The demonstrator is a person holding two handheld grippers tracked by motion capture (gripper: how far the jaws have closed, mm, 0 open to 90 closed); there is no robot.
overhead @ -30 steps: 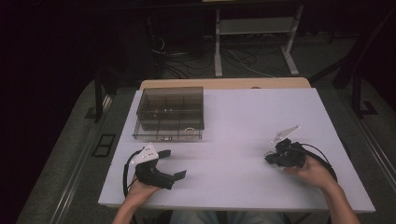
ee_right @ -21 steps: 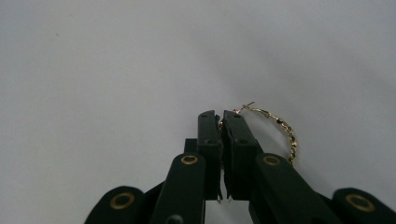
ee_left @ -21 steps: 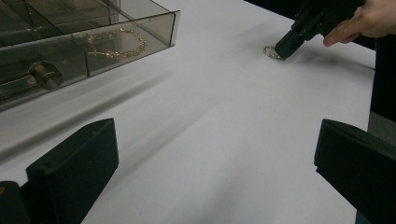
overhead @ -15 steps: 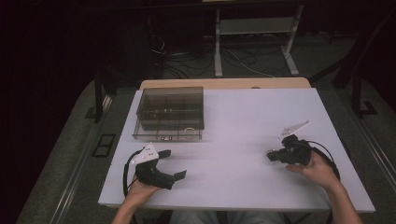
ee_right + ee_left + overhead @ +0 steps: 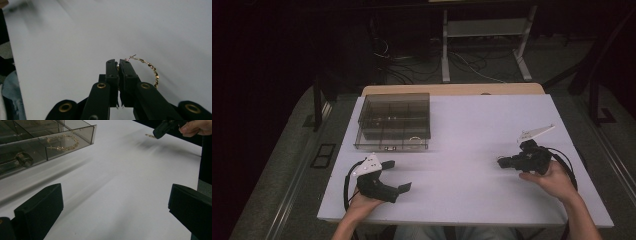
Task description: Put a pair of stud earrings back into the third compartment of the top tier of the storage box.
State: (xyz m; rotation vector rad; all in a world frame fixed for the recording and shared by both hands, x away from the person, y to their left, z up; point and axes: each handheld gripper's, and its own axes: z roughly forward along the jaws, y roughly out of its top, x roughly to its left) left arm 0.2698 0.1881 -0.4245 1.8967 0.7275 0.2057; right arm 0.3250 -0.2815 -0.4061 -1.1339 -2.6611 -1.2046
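Observation:
My right gripper (image 5: 118, 65) is shut on a thin gold hoop earring (image 5: 150, 67), which sticks out to the right of the jaws just above the white table. In the high view that gripper (image 5: 502, 161) is at the right of the table, pointing left. From the left gripper view it (image 5: 159, 132) shows at the far top right with the earring (image 5: 150, 135) hanging at its tip. My left gripper (image 5: 398, 175) rests near the front left edge. Its jaws (image 5: 115, 205) stand wide open with nothing between them.
A smoky clear compartment box (image 5: 394, 120) stands at the back left of the white table (image 5: 462, 150). One front compartment holds a gold chain bracelet (image 5: 63, 143), another a small metal piece (image 5: 23, 159). Cables and a stand lie on the dark floor beyond.
My right gripper has lifted a little and drifted right and farther away with the earring. The left gripper has stayed where it was.

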